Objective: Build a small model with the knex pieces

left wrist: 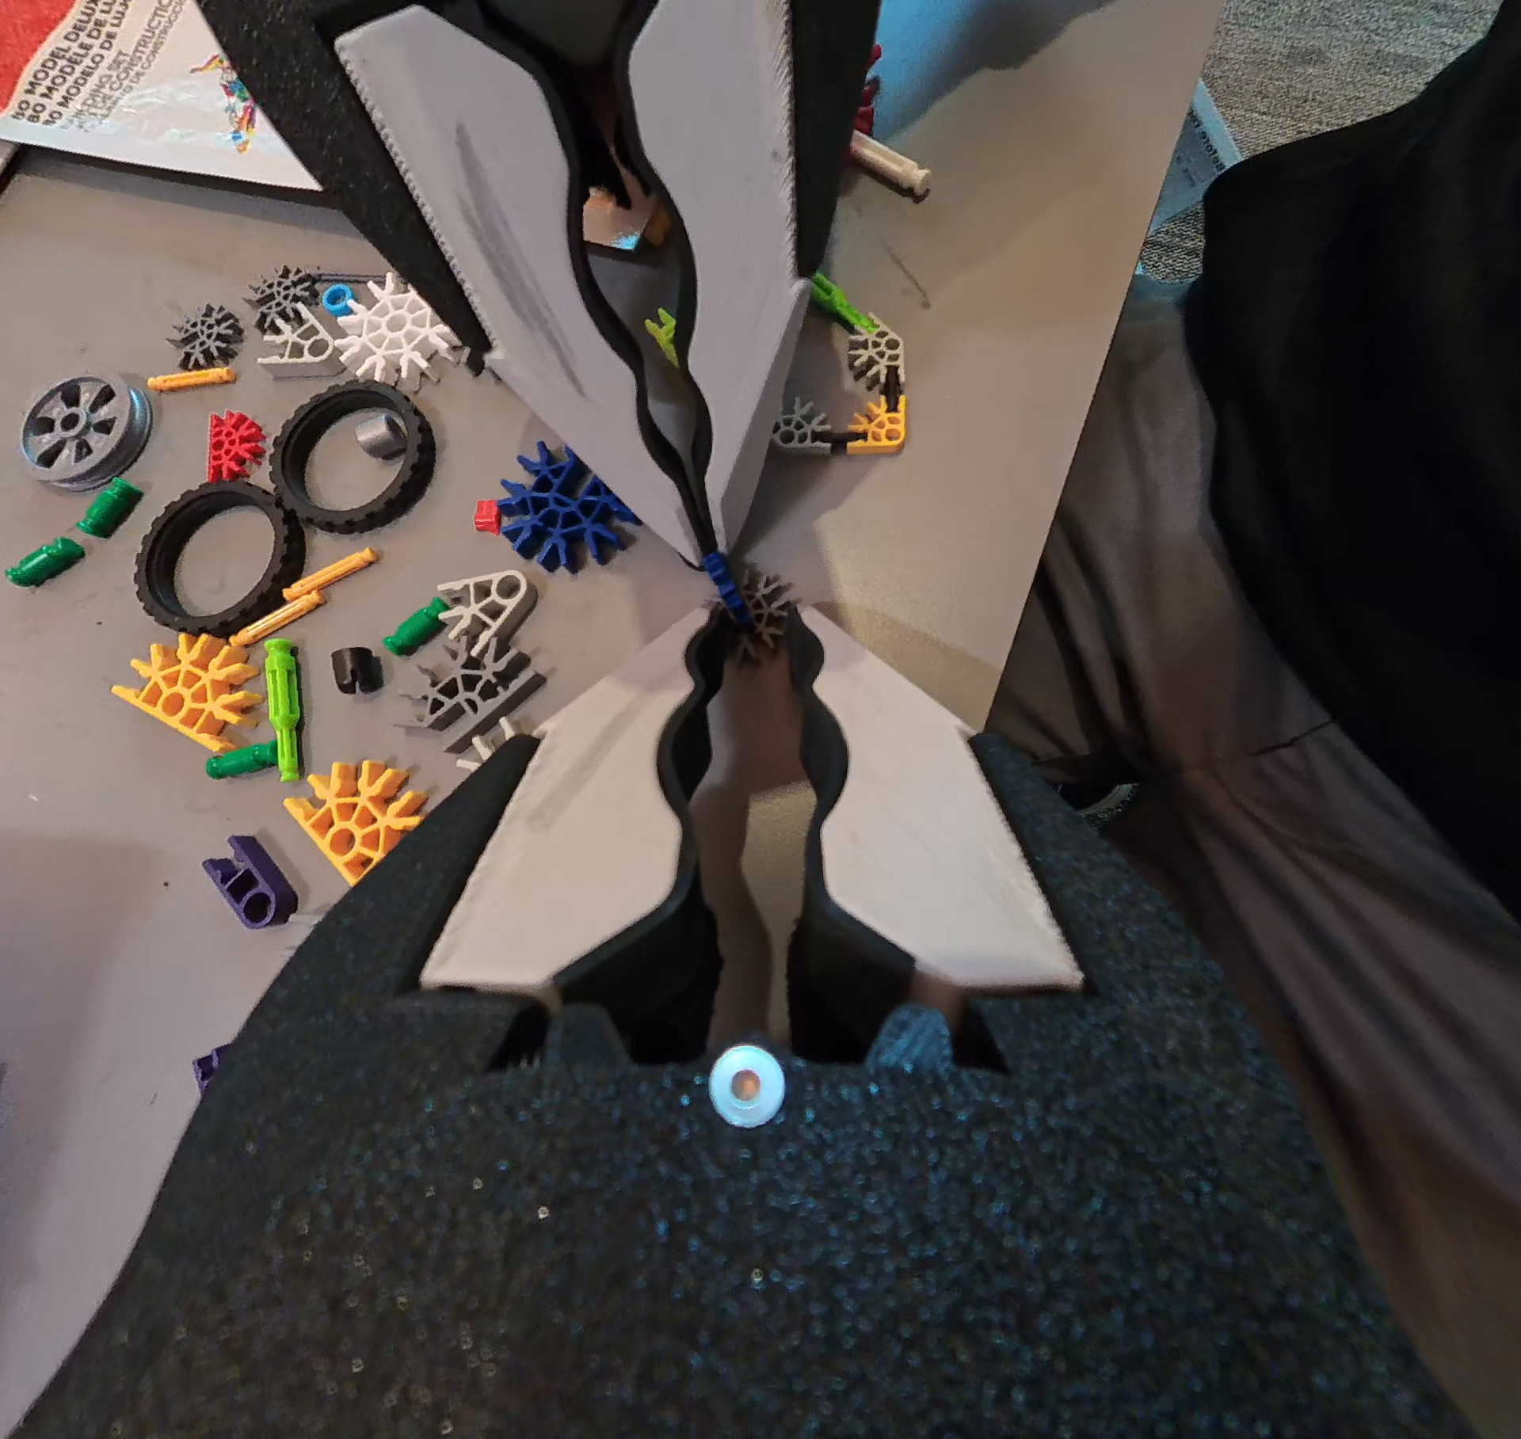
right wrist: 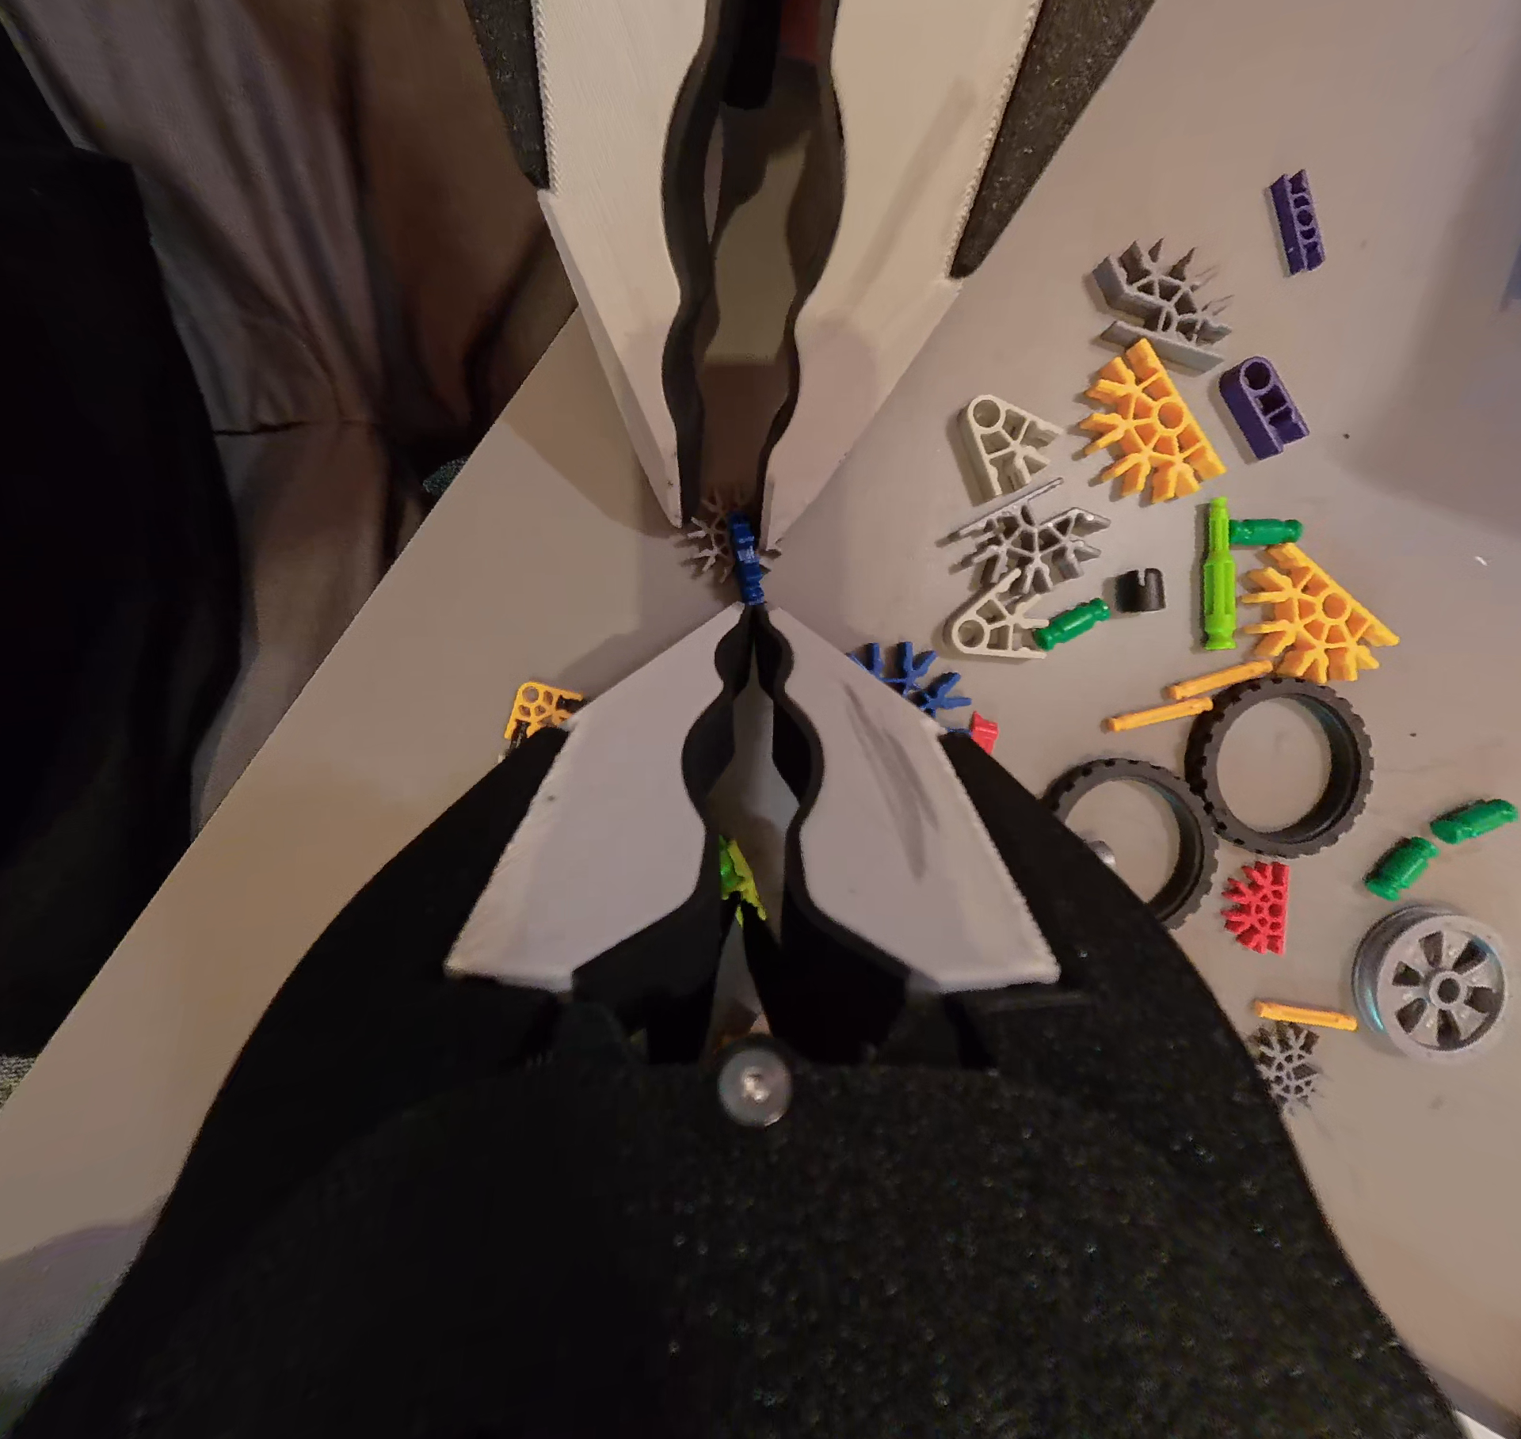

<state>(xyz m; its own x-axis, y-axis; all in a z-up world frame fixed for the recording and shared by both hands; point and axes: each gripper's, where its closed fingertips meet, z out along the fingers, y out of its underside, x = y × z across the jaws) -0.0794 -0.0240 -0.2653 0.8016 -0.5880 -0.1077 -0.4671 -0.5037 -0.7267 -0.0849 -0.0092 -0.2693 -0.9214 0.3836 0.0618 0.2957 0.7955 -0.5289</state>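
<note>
My left tool (left wrist: pixel 753 628) grips a grey snowflake connector (left wrist: pixel 761 605) while my right tool (right wrist: pixel 747 608) pinches the short blue rod (right wrist: pixel 745 556) plugged into it, tip to tip above the worktop (left wrist: pixel 913 494), black tyres (right wrist: pixel 1280 766) beside.

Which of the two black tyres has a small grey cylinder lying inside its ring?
The farther black tyre, beside the red connector; the grey cylinder lies within it. The nearer tyre rings bare table.

Grey table (left wrist: pixel 946 264); loose plastic connectors, rods, tyres (left wrist: pixel 218 560), booklet (left wrist: pixel 107 42).
</note>
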